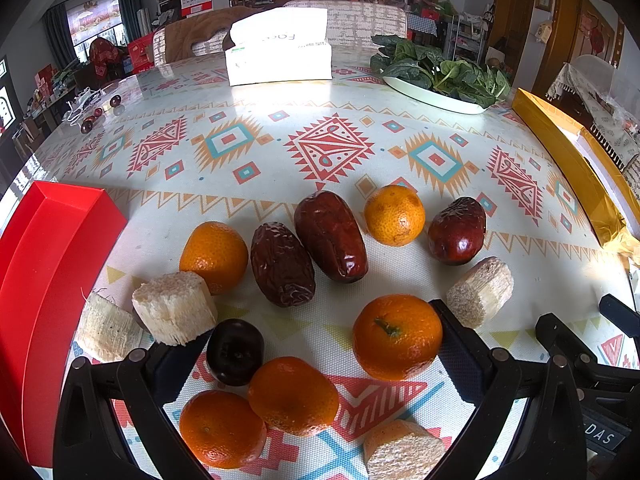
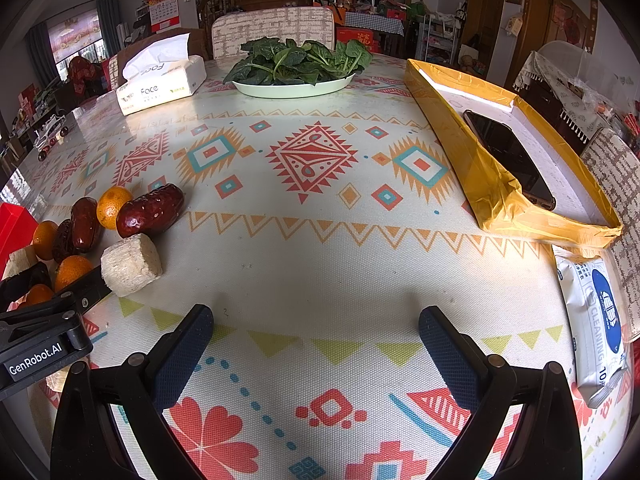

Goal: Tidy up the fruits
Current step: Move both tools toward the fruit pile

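Left wrist view: our left gripper [image 1: 320, 340] stands wide open over the fruit pile, gripping nothing. Between its fingers [image 1: 460, 344] lie a dark plum [image 1: 235, 352], two oranges [image 1: 256, 412] touching each other, a larger orange with a green stem [image 1: 397, 337] just beside the right-hand finger, and a pale cane chunk [image 1: 402, 450] at the bottom edge.

Just past the fingertips: two more cane chunks [image 1: 168, 308] on the left, one touching the left-hand finger; a fourth chunk [image 1: 480, 292] on the right. Next row out: an orange [image 1: 214, 256], a wrinkled dark date [image 1: 282, 264], a glossy red date [image 1: 330, 236] touching it, another orange [image 1: 394, 215], a rounder red date [image 1: 457, 230]. All rest on the patterned tablecloth [image 1: 328, 148].

A red tray [image 1: 52, 264] lies at the left edge, just beside the cane chunks. A yellow-taped box [image 1: 560, 156] runs along the right edge.

Right wrist view: our right gripper [image 2: 316, 336] is also fully spread and holds nothing; bare cloth lies between its fingers. The fruit pile sits well off to its left, with the left gripper's body partly in front. A wipes packet [image 2: 596, 320] lies at the right, near the box, which holds a phone [image 2: 508, 156].

Far side: a tissue pack [image 2: 160, 80] and a plate of leafy greens [image 2: 296, 64], a chair [image 2: 272, 28] behind them.
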{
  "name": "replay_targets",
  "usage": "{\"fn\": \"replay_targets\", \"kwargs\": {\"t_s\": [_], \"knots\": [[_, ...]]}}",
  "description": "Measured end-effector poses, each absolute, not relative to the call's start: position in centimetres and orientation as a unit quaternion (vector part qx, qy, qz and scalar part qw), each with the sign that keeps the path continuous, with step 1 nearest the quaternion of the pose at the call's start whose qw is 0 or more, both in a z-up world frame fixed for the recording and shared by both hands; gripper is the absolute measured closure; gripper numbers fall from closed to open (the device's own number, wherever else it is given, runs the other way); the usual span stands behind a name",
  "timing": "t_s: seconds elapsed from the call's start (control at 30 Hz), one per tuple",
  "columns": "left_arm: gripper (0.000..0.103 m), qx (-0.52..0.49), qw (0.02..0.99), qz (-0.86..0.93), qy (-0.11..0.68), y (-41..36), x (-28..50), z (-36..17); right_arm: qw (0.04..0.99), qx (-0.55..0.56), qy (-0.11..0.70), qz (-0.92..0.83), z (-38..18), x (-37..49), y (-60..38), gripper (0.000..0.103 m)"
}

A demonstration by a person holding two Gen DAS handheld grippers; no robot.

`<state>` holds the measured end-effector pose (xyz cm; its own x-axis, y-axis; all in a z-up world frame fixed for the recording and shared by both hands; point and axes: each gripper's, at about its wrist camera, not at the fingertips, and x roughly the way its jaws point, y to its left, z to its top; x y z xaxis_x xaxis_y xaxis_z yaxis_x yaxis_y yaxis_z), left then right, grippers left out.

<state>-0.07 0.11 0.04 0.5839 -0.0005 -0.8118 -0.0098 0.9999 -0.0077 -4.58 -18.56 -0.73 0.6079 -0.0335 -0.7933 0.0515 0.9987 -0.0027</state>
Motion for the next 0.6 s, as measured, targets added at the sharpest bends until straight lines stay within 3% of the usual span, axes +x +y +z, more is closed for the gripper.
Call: {"fn": "replay_targets", "kwargs": {"t_s": [0.6], "knots": [[0.000,0.016,0.879,-0.038,0.475,-0.1,-1.6,0.1,0.884,0.021,0.467,-0.032,-0.5,-4.9,-18.9,0.000]]}}
